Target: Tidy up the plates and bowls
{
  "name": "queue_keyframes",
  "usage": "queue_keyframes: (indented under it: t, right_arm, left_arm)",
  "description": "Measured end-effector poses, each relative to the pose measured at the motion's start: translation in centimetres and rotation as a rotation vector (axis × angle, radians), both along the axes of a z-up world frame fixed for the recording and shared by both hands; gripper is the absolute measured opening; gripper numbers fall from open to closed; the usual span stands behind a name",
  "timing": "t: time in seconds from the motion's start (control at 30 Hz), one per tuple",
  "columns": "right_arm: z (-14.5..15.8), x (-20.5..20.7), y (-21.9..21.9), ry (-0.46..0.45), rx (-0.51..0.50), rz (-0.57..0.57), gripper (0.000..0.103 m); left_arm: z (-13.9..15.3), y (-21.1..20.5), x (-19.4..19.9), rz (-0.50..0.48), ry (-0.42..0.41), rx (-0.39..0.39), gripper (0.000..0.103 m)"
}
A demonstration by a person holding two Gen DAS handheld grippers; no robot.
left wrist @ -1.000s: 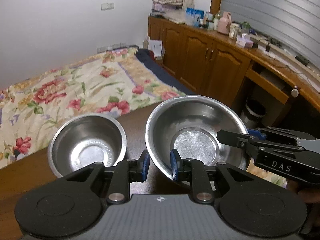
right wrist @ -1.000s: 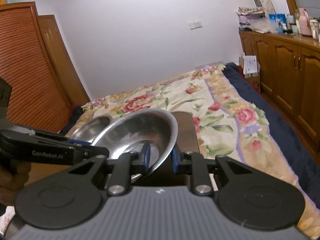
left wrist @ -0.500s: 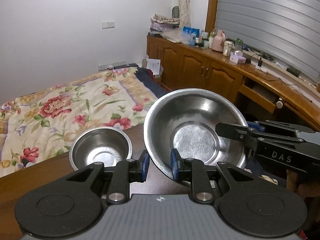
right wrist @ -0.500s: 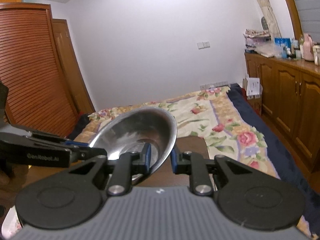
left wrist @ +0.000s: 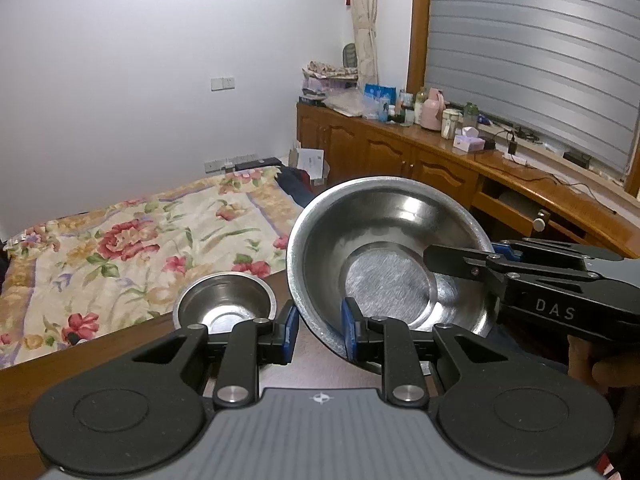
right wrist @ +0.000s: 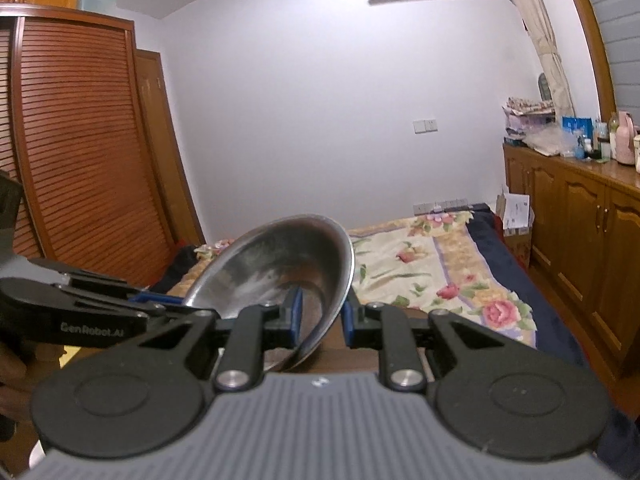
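Room: bedroom; floral bedspread [left wrist: 132,240] far left, wooden cabinets [left wrist: 400,160] along the right wall, dark wooden table [left wrist: 100,360] near.
Large bowl [left wrist: 384,256]: stainless steel, broad and shallow, brushed flat base, thin rolled rim; held up clear of the table, tilted.
Left gripper [left wrist: 318,330]: clenched on the near rim of the large bowl, one blue pad inside the wall, one outside.
Right gripper [right wrist: 320,316]: pinching the same bowl's rim at its right side, pads either side of the thin wall.
Small bowl [left wrist: 224,304]: also steel, deeper for its width, upright on the table, left of and below the large one, not touching it.
Step, as judged: a two-handed carry, probably toward stacking; since the small bowl would nest inside the large, the large one likely needs setting down first.
Doing it well: keep both grips moving together so the rim is not twisted; level the bowl before lowering.
Risk: polished steel is slick against the pads; a thin rim offers little purchase, so the bowl may pivot or slip.
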State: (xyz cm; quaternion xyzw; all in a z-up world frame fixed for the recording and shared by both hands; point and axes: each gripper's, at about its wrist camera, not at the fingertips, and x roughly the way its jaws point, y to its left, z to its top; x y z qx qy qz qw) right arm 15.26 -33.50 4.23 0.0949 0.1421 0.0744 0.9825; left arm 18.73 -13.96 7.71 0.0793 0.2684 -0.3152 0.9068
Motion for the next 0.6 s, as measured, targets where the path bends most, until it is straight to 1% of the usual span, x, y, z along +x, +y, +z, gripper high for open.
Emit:
queue_keyframes:
  t: [0.17,0.3,0.43,0.6]
  right_arm:
    - [0.2,-0.9,0.6,-0.008,-0.005,0.022,0.022]
    - [-0.2,-1.7,1.1,0.001,-0.011,0.041,0.022]
    - [-1.1,-2.3,1.8,0.022,-0.008,0.06,0.022]
    - [-2.5,-3.0,2.8,0.056,0.003,0.079,0.022]
  left_arm:
    - [-0.1,1.1,-1.9,0.009,-0.007,-0.002,0.026]
    - [-0.8,2.3,-3.3,0.017,0.007,-0.016,0.026]
    - [-1.9,3.7,-4.5,0.023,0.032,-0.042,0.026]
    - [-3.0,4.6,-6.0,0.029,0.041,-0.044,0.026]
